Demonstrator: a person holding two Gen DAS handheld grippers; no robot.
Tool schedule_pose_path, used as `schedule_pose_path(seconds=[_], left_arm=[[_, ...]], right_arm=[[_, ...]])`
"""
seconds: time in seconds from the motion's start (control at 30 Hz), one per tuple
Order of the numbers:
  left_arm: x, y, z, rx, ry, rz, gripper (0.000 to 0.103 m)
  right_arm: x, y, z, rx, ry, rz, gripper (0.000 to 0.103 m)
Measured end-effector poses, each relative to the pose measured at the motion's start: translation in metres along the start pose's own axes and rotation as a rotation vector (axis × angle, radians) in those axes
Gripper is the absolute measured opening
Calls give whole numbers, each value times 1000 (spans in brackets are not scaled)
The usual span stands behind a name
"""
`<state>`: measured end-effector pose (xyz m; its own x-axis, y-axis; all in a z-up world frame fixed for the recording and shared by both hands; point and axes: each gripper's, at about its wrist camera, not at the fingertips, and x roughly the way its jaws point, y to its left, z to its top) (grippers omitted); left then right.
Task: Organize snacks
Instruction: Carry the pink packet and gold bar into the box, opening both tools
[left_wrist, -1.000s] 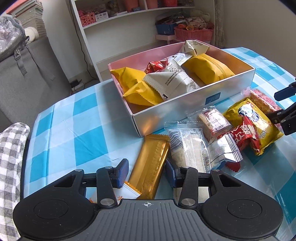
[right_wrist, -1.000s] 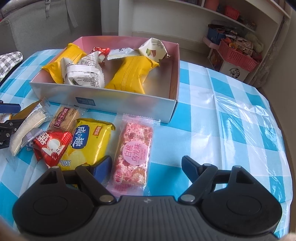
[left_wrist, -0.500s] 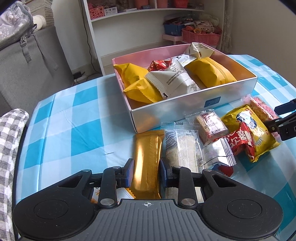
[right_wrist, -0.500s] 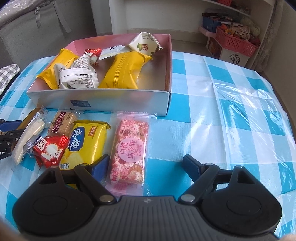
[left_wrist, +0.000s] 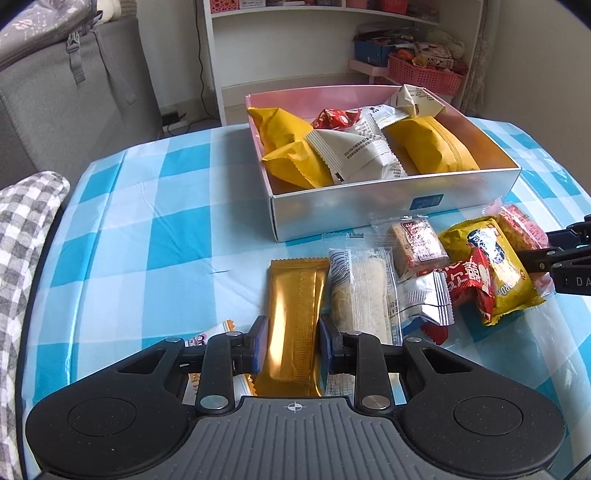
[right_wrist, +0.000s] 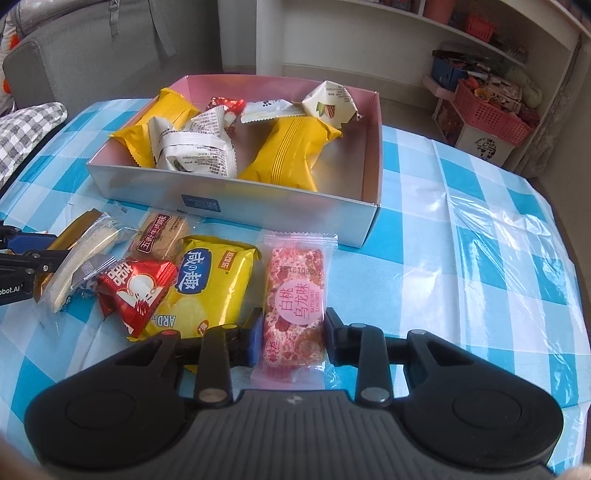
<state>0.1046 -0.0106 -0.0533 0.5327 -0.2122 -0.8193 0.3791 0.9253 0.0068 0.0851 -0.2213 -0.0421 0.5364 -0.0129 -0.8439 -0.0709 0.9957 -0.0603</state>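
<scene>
On the blue-and-white checked bench (left_wrist: 147, 236), loose snacks lie in a row in front of a shallow silver cardboard box with a pink inside (left_wrist: 388, 214). At the left end, the left hand-held gripper (left_wrist: 291, 345) has its blue pads pressed against both long edges of a gold foil-wrapped bar (left_wrist: 295, 317), pinching its near half. Just beside the bar on its right lies a clear-wrapped pale cream bar (left_wrist: 360, 295), touching it along one side. Next come a silver sachet (left_wrist: 424, 299), a brown biscuit in clear wrap (left_wrist: 415, 243) nearer the box, and a red foil triangular packet (right_wrist: 136, 291) resting partly on a yellow crisp packet with blue lettering (right_wrist: 210, 288). At the right end, the right hand-held gripper (right_wrist: 290, 341) pinches the near end of a pink-speckled bar in clear wrap (right_wrist: 295, 306), one pad on each long edge. Inside the box sit two yellow pillow packs (right_wrist: 291, 151), white printed sachets (right_wrist: 199, 151), a small red packet (right_wrist: 225, 105) and a cream folded packet (right_wrist: 330, 103). Its right end shows bare floor.
</scene>
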Motion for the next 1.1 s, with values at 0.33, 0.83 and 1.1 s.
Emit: schedule_pose_path(seconds=[0.33,0.83,1.1], left_arm=[[-12,7,3,-49,-13,7,26],[-43,3,23,-45,-120,41,26],[-45,-10,37,-31,-155,50,26]], right_arm=[[-11,-10,6,47,-12,-5,29],[-33,-7,19,55,-81,10,29],[-38,-8,31,93,-109,16,29]])
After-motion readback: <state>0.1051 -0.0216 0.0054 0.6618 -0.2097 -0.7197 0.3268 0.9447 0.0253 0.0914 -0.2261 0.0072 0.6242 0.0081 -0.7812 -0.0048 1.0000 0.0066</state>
